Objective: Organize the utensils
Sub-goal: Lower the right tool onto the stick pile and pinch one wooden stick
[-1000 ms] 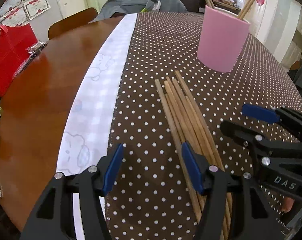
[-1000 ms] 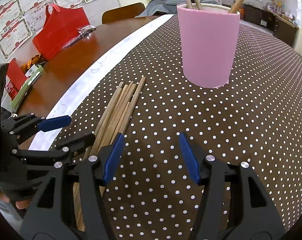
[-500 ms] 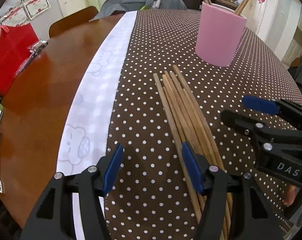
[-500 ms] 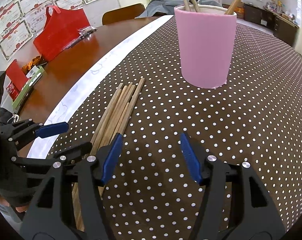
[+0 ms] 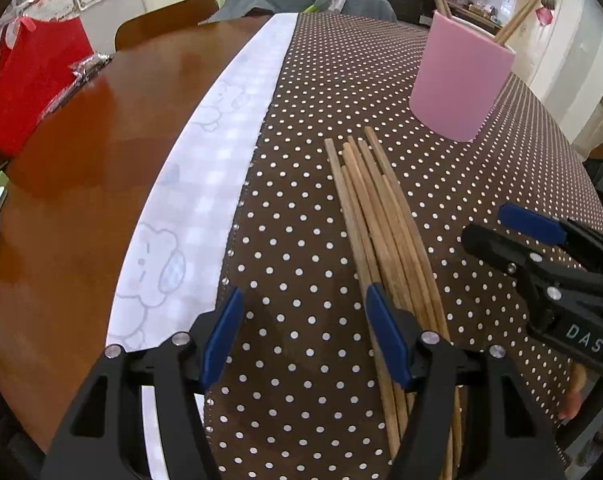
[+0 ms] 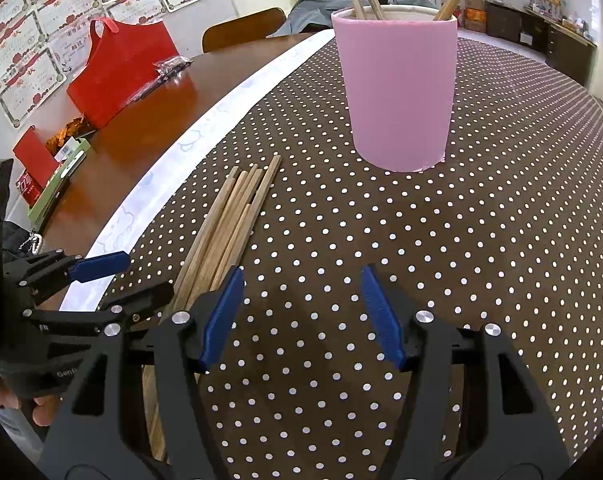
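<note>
Chopsticks (image 5: pixel 385 236) lie bundled on the dotted cloth (image 5: pixel 309 184) covering the desk, in the left wrist view; slim wooden rods, smooth, square-cut ends. The left gripper (image 5: pixel 301 336) hangs with jaws open and empty, its right pad just over the bundle's edge.

Right wrist view: the right gripper (image 6: pixel 301 316) is also spread, holding nothing, beside the bundle. The pink holder (image 6: pixel 399 92), a matte cylinder, already holds several sticks. Likely next: close on a stick.

Open left claw (image 5: pixel 303 336) hovers over polka-dot cloth (image 5: pixel 341 92), beside loose chopsticks (image 5: pixel 381 216).
</note>
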`<state>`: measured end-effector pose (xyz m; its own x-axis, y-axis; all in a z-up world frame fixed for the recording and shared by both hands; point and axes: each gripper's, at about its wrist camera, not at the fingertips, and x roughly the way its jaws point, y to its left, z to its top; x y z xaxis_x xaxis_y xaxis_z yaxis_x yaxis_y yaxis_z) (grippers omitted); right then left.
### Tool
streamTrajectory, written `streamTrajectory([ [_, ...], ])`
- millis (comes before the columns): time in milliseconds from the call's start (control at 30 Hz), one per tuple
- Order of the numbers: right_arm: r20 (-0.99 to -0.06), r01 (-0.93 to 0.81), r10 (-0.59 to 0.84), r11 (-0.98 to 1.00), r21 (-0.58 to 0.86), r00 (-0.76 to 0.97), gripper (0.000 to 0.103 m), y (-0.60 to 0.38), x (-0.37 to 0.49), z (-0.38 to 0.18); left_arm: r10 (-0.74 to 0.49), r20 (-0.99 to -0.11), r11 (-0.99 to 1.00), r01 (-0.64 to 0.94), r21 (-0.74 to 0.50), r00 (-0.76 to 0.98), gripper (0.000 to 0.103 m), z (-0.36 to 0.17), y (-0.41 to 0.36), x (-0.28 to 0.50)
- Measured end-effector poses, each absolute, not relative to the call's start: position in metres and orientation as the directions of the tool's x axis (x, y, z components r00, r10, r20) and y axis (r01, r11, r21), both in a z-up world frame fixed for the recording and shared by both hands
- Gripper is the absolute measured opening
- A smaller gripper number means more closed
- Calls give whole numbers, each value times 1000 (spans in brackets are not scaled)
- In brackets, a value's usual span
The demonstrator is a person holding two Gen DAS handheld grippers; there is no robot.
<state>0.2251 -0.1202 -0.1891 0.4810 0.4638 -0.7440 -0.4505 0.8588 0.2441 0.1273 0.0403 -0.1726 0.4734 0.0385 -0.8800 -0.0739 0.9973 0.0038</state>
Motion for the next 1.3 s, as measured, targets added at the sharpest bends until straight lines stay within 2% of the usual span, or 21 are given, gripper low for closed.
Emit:
streamTrajectory([
  [200,-741,-457,473,854,250,478,63,-123,224,-188,78,-881,996,-77,48,466,63,-172,28,132],
  [467,-746,-469,480,846,254,462,63,-127,226,-185,59,-893,997,-72,30,446,65,-176,31,142],
  [567,-763,-487,471,841,236,443,63,-120,227,-185,50,-888,998,-66,22,456,58,-176,36,141],
  [633,-782,-499,459,838,222,422,63,-112,228,-187,49,-888,998,-67,21,458,49,-175,42,140],
  [700,-800,-510,438,837,196,411,63,-101,228,-188,51,-888,997,-81,15,457,31,-174,50,141],
  [800,-813,-509,401,847,154,421,62,-89,230,-188,39,-887,995,-96,-6,461,21,-174,61,143],
  [1300,-880,-484,234,875,6,413,62,-64,240,-183,21,-880,998,-65,-12,474,21,-175,62,146],
])
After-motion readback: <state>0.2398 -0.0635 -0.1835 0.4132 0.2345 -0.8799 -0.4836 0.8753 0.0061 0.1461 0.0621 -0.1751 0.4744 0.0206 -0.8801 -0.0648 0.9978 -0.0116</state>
